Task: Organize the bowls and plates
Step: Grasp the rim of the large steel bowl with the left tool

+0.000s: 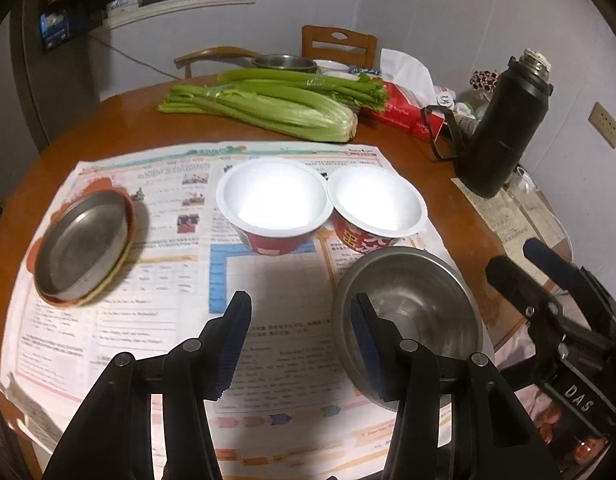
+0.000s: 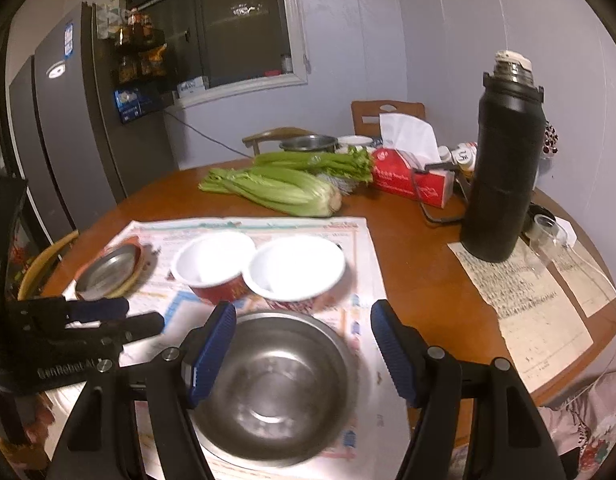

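Observation:
Two red bowls with white insides stand side by side on a newspaper, the left one (image 1: 273, 204) (image 2: 213, 262) and the right one (image 1: 376, 208) (image 2: 295, 270). A steel bowl (image 1: 412, 320) (image 2: 275, 392) sits in front of them. A steel plate (image 1: 83, 244) (image 2: 107, 270) lies on an orange plate at the left. My left gripper (image 1: 299, 328) is open above the paper, left of the steel bowl. My right gripper (image 2: 303, 352) is open, its fingers on either side of the steel bowl, above it.
Celery (image 1: 267, 104) (image 2: 279, 186), a red tissue box (image 1: 404, 110) (image 2: 412, 178) and a black thermos (image 1: 504, 128) (image 2: 502, 168) stand on the round wooden table (image 1: 119, 128). More bowls (image 2: 308, 143) and chairs are at the far edge. A fridge (image 2: 63, 140) is at the left.

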